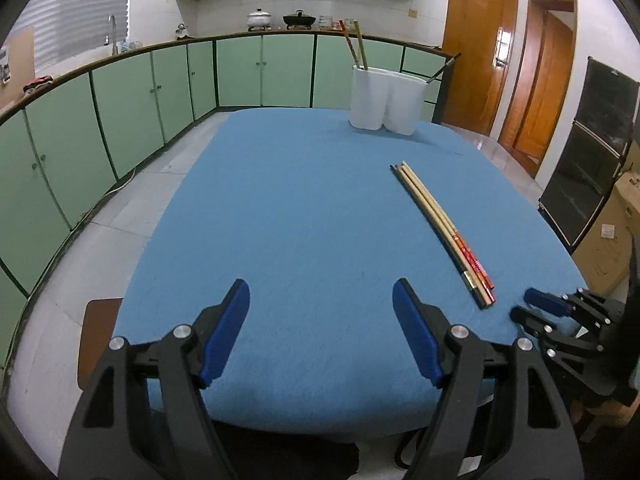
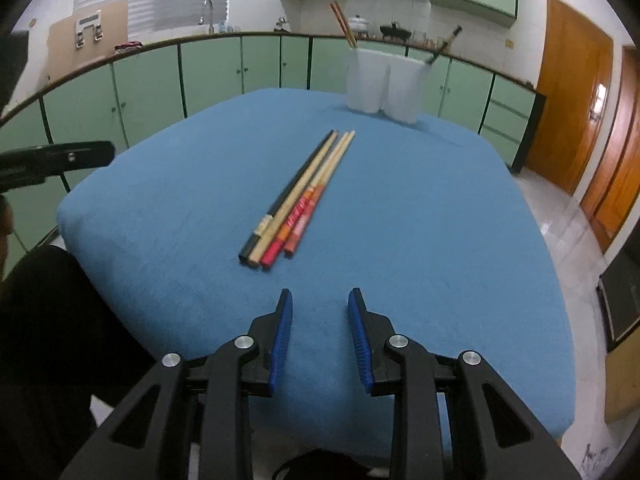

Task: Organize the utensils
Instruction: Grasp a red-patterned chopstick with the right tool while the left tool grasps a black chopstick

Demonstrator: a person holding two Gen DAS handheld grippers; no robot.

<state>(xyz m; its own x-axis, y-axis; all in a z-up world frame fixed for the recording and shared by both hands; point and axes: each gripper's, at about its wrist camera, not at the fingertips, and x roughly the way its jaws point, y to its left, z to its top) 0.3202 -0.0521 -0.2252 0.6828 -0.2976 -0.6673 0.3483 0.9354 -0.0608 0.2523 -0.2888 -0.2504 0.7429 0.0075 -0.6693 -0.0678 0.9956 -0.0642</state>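
Several chopsticks [image 2: 298, 196] lie side by side on the blue table: one black, one plain wood, two with red ends. They also show in the left wrist view [image 1: 442, 232]. A white two-compartment holder [image 2: 384, 84] stands at the far edge, with chopsticks upright in both compartments; it also shows in the left wrist view [image 1: 386, 98]. My right gripper [image 2: 319, 300] is open and empty, just short of the chopsticks' near ends; it also shows in the left wrist view [image 1: 528, 306]. My left gripper [image 1: 321, 292] is open wide and empty, left of the chopsticks.
The table [image 1: 300, 208] has a blue cloth. Green cabinets and a counter [image 1: 160, 80] run behind and to the left. Wooden doors [image 1: 516, 76] stand at the right. A brown stool [image 1: 96, 332] sits by the table's near left corner.
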